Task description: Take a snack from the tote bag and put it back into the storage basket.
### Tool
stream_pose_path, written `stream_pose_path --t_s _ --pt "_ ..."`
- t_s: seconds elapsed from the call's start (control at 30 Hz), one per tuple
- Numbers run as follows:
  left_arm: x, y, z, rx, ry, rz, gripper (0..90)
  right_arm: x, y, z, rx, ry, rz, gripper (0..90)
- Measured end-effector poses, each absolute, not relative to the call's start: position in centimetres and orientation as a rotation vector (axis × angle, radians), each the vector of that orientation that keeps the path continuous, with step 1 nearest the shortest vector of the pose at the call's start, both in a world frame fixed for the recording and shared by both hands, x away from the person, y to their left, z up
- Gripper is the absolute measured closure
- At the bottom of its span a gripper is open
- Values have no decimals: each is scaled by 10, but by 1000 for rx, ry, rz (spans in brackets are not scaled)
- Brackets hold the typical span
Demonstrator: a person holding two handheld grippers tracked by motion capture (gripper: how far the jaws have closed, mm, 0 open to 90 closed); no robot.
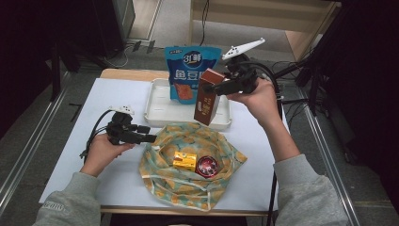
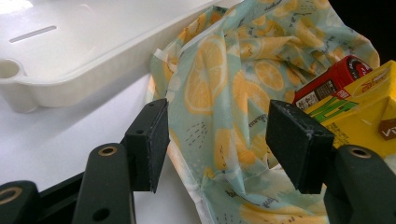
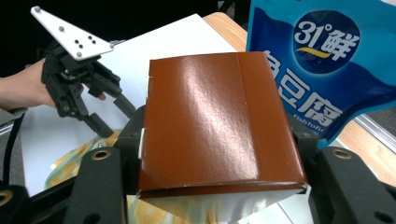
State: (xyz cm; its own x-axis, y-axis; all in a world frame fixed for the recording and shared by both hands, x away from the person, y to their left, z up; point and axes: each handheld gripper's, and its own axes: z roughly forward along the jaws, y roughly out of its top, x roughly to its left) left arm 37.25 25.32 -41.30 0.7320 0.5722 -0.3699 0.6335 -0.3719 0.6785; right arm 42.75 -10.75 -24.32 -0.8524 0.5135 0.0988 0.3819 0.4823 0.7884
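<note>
Right tongs [image 1: 212,88] grip brown box [image 1: 207,96]

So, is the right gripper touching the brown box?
Touching. In the right gripper view, the brown box sits clamped between both jaws of the right gripper; the high view shows it lifted above the white tray.

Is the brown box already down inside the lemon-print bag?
No, the right gripper holds the brown box up over the white tray, beside the bag.
</note>
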Motion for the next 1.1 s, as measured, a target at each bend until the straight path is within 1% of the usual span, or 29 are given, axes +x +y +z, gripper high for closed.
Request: stream_pose_path --t_s 0.2,0.63,1.1 --pt "373 252 -414 2077 906 -98 402 436 -96 -244 777 2565 1311 425" --pt "373 251 -415 2081 900 -101 402 461 -74 -258 834 2544 1311 427" --pt "374 253 -415 2079 897 -106 403 483 -46 -288 885 2538 1253 427"
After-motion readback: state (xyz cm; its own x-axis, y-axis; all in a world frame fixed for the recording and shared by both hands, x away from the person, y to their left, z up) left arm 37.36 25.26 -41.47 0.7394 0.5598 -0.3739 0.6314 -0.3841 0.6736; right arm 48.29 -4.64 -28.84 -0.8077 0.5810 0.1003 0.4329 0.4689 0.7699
